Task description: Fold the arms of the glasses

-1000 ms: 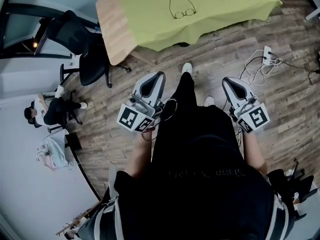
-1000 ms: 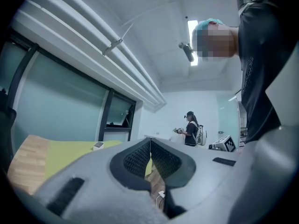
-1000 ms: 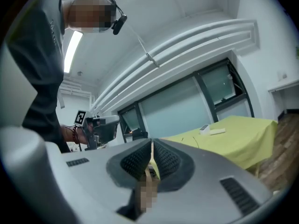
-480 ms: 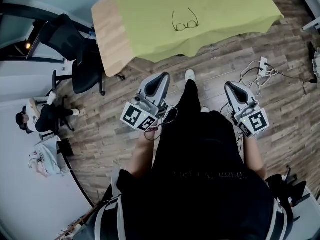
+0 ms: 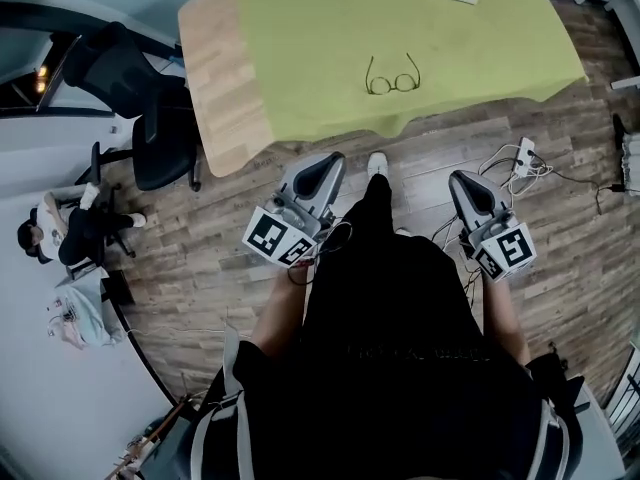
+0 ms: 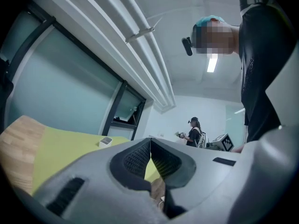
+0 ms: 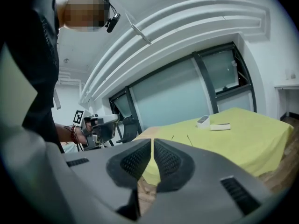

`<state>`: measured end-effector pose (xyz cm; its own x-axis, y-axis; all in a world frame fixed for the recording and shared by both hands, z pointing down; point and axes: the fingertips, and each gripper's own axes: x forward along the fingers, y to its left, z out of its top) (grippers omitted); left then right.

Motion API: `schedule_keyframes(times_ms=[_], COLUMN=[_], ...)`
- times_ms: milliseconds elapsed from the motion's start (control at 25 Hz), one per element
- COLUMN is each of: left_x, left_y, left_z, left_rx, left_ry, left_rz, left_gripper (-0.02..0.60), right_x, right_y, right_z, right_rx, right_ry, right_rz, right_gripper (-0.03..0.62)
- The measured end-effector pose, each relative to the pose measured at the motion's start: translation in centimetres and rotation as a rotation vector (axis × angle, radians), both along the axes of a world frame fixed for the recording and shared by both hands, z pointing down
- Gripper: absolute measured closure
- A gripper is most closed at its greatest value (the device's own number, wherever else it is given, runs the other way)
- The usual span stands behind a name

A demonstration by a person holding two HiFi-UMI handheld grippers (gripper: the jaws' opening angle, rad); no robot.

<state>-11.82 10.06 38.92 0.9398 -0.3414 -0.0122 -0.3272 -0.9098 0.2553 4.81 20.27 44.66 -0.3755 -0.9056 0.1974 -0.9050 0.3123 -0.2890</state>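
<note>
Glasses [image 5: 392,76] open on green cloth [image 5: 300,38], far edge cut off, left gripper [image 5: 325,160], right gripper [image 5: 464,179], fingers closed, empty

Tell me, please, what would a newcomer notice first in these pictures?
The yellow-green cloth over the wooden table stands out at the head view's top, with the glasses lying on it near the front edge, arms unfolded. Below, the left gripper and right gripper are held over the wood floor, short of the table, both shut and empty.

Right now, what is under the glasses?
The glasses lie on a yellow-green cloth. It hides the table there; bare wood shows only at the left end.
</note>
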Motion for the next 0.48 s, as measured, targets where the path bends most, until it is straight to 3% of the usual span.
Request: schedule_keyframes(times_ms=[200, 480], left_x=[0.2, 1.4], left_y=[-5.3, -11.2], left_z=[-0.1, -0.4], left_rx=[-0.04, -0.055], left_ry=[0.026, 0.074], left_rz=[0.026, 0.044], left_gripper=[0.561, 0.562], right_x=[-0.2, 0.5], right_y=[-7.0, -13.4], right_z=[-0.9, -1.3], right_rx=[-0.027, -0.063], right_ry=[-0.049, -0.038], right_rz=[-0.028, -0.022], right_gripper=[0.557, 0.557])
